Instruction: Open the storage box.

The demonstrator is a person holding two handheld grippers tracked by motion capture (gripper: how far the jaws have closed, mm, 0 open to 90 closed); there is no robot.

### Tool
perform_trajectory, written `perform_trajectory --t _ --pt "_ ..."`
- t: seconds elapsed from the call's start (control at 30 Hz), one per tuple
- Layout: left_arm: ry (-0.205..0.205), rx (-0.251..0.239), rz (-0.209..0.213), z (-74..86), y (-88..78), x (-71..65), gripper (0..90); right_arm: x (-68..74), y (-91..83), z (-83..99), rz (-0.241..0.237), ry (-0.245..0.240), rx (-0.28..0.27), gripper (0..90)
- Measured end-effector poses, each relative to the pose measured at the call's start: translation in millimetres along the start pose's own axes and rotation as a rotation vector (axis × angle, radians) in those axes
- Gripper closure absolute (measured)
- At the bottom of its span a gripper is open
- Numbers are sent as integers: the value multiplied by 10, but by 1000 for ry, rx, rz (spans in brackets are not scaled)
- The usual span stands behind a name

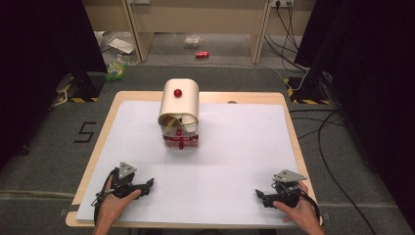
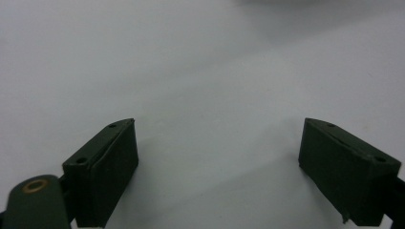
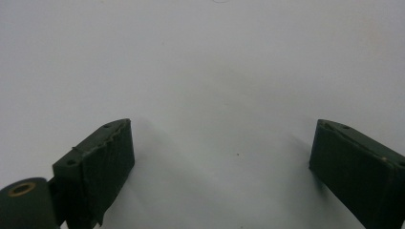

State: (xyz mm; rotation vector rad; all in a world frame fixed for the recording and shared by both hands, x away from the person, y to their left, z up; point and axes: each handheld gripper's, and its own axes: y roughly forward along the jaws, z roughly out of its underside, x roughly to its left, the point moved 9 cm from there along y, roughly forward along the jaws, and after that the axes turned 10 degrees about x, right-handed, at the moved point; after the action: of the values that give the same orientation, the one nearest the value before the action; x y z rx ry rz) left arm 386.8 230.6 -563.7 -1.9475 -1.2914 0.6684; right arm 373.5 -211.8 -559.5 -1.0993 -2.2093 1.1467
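A small clear box (image 1: 180, 137) with a rolled-back cream lid (image 1: 179, 101) bearing a red knob stands on the white sheet, back of centre; red items show inside. My left gripper (image 1: 149, 185) rests at the near left of the table, held by a hand, jaws pointing right. Its own view shows both black jaws wide apart over bare white sheet, left gripper (image 2: 217, 148) open and empty. My right gripper (image 1: 259, 196) rests at the near right, jaws pointing left. In its own view the right gripper (image 3: 222, 152) also stands open with nothing between the jaws.
The wooden table (image 1: 205, 97) carries a large white sheet (image 1: 235, 147). Beyond the table are cabinet legs, a red can (image 1: 202, 54) on the floor, cables (image 1: 323, 132) at the right and black stands at both sides.
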Motion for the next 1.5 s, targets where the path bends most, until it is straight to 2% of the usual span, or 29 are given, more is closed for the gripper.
perform_trajectory --t 0.2,0.37,0.5,0.53,0.57,0.8,1.17,1.5 --pt "0 -2 -5 -2 -4 3 136 -4 2 -1 3 -4 0 84" --pt "-22 -19 -23 -9 -27 33 157 -3 4 -3 2 -5 0 80" --pt "-14 -31 -35 -21 -37 22 160 -3 5 -3 2 -6 0 79" --pt "-16 -40 -31 -34 -44 14 161 -3 5 -3 1 -6 1 78" --pt "-36 -61 -3 -71 -52 -22 163 -2 5 -2 1 -6 1 77" --pt "-16 -75 -7 -120 -40 -113 166 -2 6 -2 1 -7 1 76" --pt "-15 -141 -22 -288 -24 -234 218 0 8 -3 1 -8 2 71" --pt "-14 -167 -25 -378 34 -305 272 1 9 -2 0 -8 5 69"
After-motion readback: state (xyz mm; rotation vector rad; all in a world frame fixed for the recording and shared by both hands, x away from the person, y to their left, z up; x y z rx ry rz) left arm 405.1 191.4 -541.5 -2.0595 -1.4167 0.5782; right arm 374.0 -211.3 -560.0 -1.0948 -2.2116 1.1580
